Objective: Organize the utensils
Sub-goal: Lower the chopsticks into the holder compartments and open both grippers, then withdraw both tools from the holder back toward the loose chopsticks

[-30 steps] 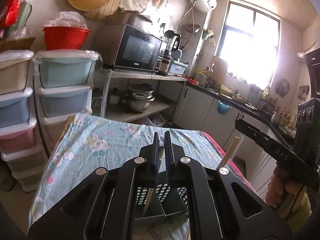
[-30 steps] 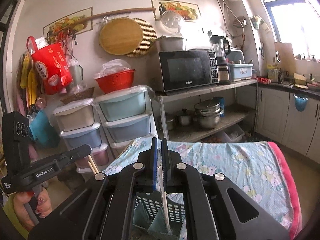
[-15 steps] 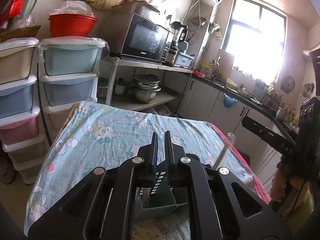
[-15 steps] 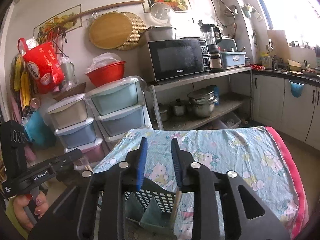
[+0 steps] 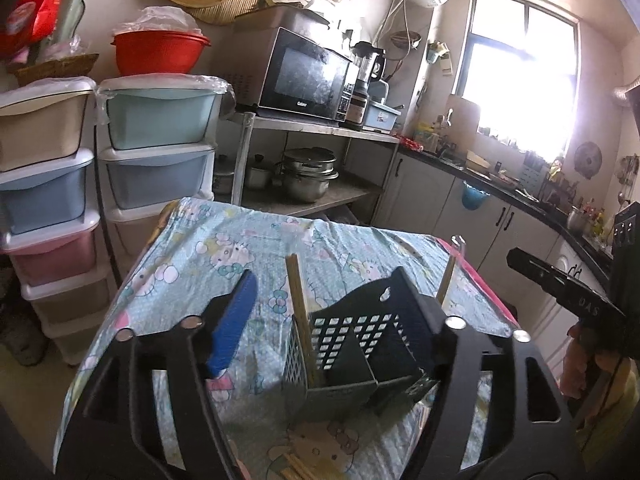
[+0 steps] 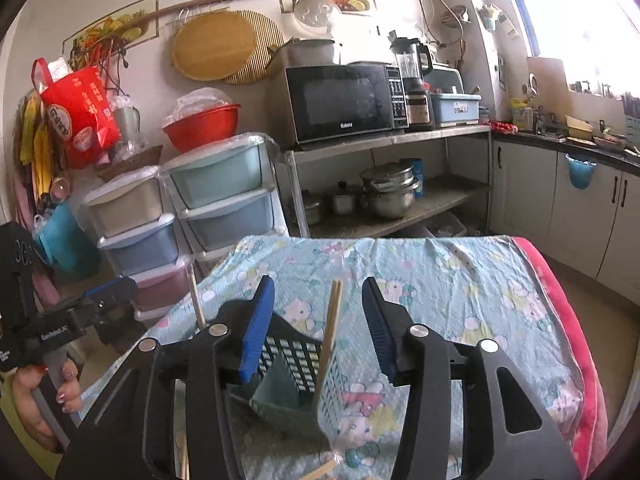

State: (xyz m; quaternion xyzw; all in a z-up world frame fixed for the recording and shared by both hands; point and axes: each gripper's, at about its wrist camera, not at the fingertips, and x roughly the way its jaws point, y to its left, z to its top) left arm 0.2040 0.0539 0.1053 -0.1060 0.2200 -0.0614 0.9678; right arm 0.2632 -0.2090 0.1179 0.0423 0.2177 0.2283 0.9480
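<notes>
In the left wrist view, the left claw is seen spreading above a dark slotted utensil caddy on the cloth-covered desk; a pair of wooden chopsticks stands free in its left compartment, clear of the blue pads. In the right wrist view, the right claw is likewise opening, and another pair of chopsticks is seen leaning in the caddy between its pads, touched by neither.

Utensil caddy stood on bench; chopsticks upright in its left compartment; stacked drawers left beyond.
</notes>
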